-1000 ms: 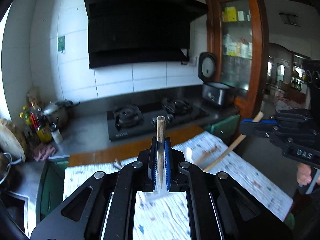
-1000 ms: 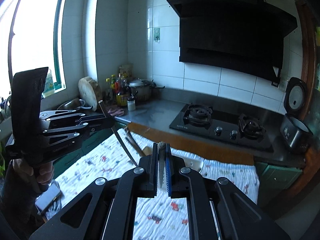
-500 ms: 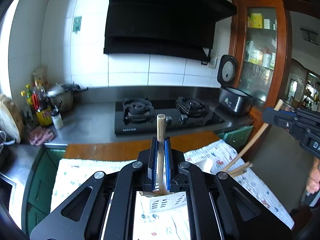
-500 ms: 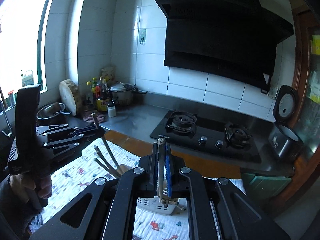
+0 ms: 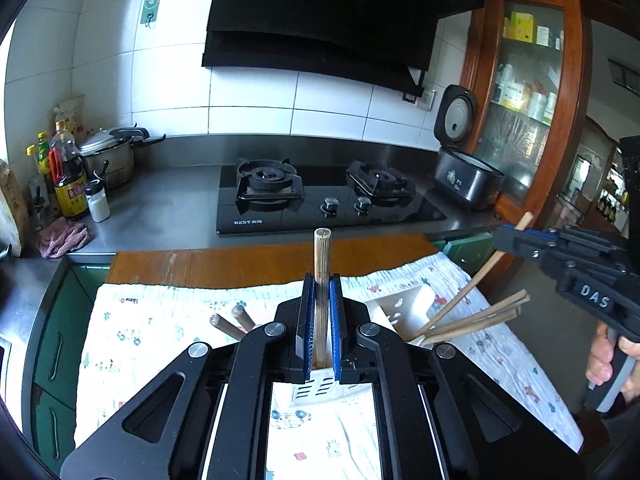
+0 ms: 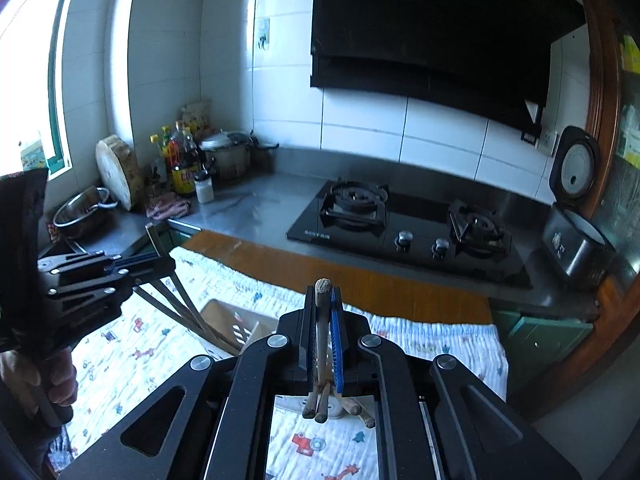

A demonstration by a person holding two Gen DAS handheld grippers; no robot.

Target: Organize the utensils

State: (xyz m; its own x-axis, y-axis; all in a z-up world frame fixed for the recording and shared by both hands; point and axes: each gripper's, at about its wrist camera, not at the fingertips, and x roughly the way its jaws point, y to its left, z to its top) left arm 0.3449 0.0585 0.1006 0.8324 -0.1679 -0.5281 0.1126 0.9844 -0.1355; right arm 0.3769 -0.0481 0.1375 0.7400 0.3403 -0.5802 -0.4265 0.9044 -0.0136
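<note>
Both hand-held grippers, left (image 5: pixel 322 320) and right (image 6: pixel 323 336), each clenched on a chopstick (image 5: pixel 322 280), lowering into white holder (image 5: pixel 400 308); next release.

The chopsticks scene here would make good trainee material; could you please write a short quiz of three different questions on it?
1. True or false: the left gripper is shut on a bamboo chopstick.
2. Multiple choice: the white utensil holder lies on A) the gas hob, B) the patterned cloth, C) the steel counter.
3. Fill in: the right gripper grips a ____ that stands roughly upright.

Key: 1 true; 2 B; 3 chopstick.
</note>
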